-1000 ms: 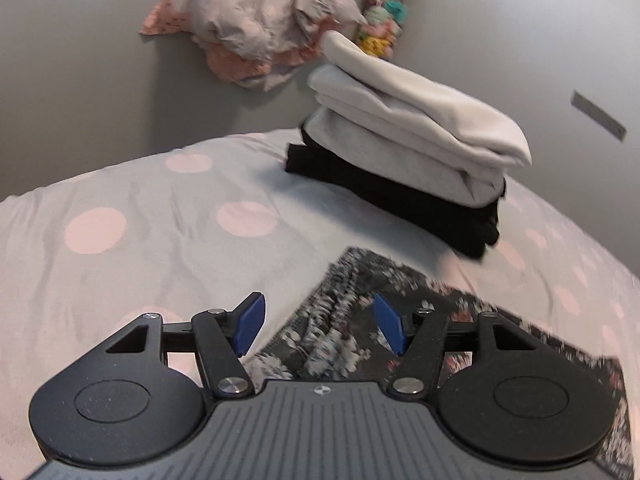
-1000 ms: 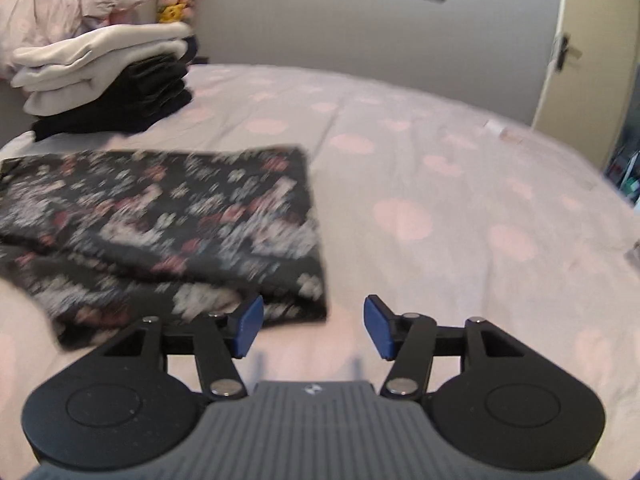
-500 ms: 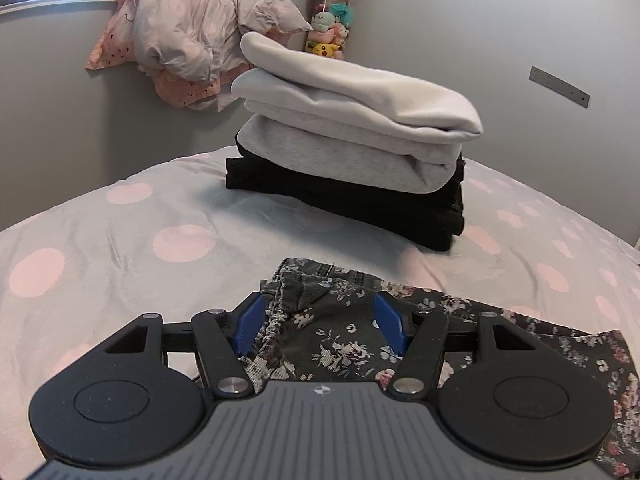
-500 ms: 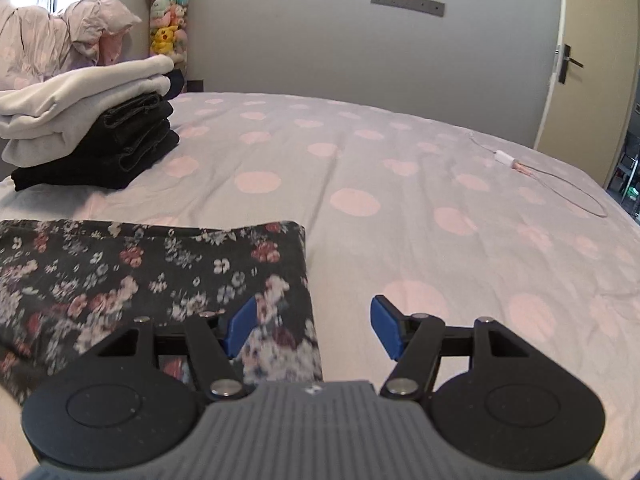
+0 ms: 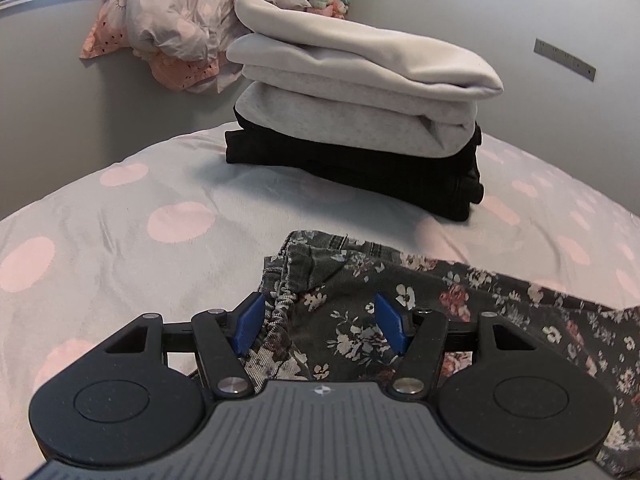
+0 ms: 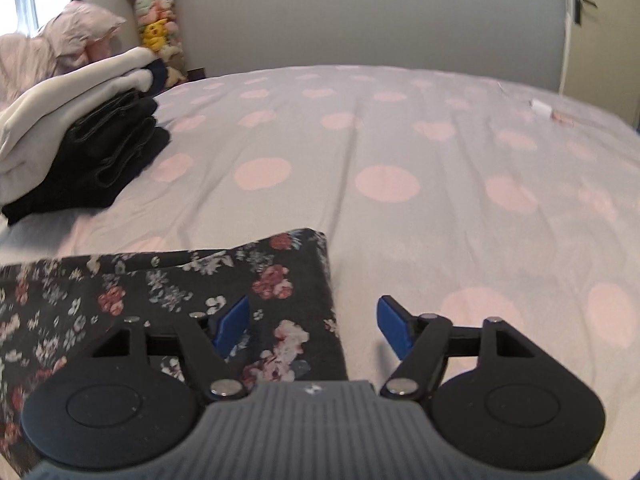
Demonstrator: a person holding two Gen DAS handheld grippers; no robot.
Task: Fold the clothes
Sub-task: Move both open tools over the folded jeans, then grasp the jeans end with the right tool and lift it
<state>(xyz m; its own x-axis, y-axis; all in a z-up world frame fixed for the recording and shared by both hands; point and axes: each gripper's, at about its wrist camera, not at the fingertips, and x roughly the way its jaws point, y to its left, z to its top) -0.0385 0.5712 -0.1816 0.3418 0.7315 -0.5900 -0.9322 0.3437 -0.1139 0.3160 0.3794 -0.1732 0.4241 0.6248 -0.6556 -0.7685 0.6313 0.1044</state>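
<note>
The bed (image 6: 400, 140) with its pink-dotted cover runs away to the grey wall, and there's the stack of folded clothes (image 5: 360, 120) sitting far left. Now look what's changed: half a second back you were level with the floral garment (image 5: 360, 320), and now both tools have pressed in closer over it. Your left hand-held gripper (image 5: 318, 322) has its jaws spread wide, straddling the gathered waistband end, cloth between the pads but nothing pinched. Your right hand-held gripper (image 6: 314, 324) has slid in too, jaws also apart; the left pad is over the fabric and the right pad over bare cover, so the garment's right edge (image 6: 330, 300) runs between them. The garment lies flat on the near part of the bed, already folded into a long strip. My read: you're lined up to clamp both ends and make the next fold, perhaps before it joins that stack.
</note>
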